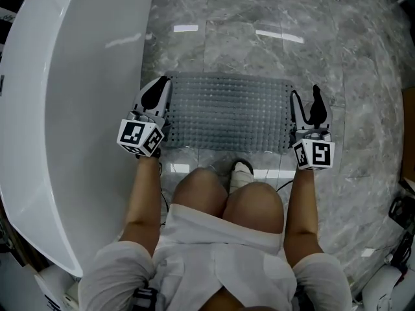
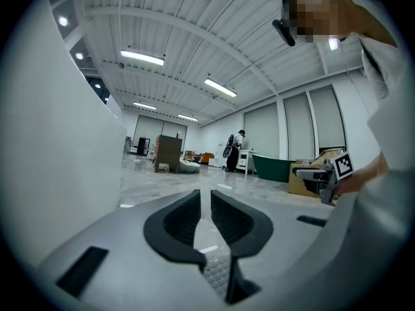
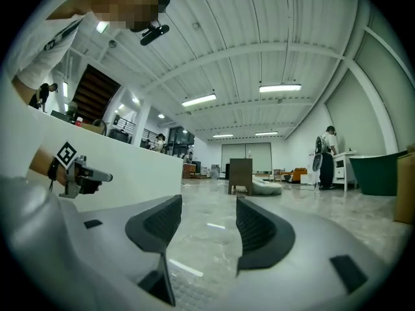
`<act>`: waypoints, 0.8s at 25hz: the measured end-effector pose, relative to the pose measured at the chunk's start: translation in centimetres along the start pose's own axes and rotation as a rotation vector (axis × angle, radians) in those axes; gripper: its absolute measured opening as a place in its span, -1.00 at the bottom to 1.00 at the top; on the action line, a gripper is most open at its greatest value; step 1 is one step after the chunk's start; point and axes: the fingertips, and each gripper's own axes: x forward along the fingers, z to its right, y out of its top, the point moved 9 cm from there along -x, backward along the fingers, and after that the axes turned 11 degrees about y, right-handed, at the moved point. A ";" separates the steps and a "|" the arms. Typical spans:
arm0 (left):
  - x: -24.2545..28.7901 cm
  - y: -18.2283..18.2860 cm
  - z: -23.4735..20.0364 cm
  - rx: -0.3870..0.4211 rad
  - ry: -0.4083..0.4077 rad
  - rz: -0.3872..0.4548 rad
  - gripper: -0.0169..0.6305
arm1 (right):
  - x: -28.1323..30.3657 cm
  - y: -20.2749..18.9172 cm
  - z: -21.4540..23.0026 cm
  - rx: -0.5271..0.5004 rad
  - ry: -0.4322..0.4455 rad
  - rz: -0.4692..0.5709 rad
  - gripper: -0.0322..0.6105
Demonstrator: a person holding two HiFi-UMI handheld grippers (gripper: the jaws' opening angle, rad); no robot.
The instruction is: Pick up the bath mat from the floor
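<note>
A grey studded bath mat (image 1: 227,112) lies flat on the marble floor in front of the person's knees. My left gripper (image 1: 157,91) sits at the mat's left edge, beside the tub. In the left gripper view its jaws (image 2: 203,198) stand almost together, and the mat's textured edge (image 2: 217,274) is pinched deep between them. At the mat's right edge is my right gripper (image 1: 305,97). Its jaws (image 3: 209,207) stand wide apart, with the mat's edge (image 3: 188,297) lying low between them and touching neither pad.
A white bathtub (image 1: 65,109) runs along the left, close to the left gripper. The person's knees and a shoe (image 1: 241,170) are just behind the mat. Grey marble floor (image 1: 363,76) spreads ahead and to the right.
</note>
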 end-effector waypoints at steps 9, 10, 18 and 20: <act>-0.5 -8.0 -2.7 -0.022 0.097 -0.215 -0.41 | -1.3 -9.1 0.1 0.120 -0.040 -0.214 0.02; -0.5 -8.8 -3.1 -0.034 0.111 -0.240 -0.34 | -1.6 -9.9 0.2 0.129 -0.048 -0.234 0.02; -0.2 -13.9 -5.5 -0.056 0.176 -0.400 -0.11 | -2.6 -14.9 0.7 0.189 -0.064 -0.360 0.06; -0.1 -15.1 -5.9 -0.066 0.190 -0.442 -0.06 | -2.8 -16.3 0.9 0.210 -0.067 -0.403 0.07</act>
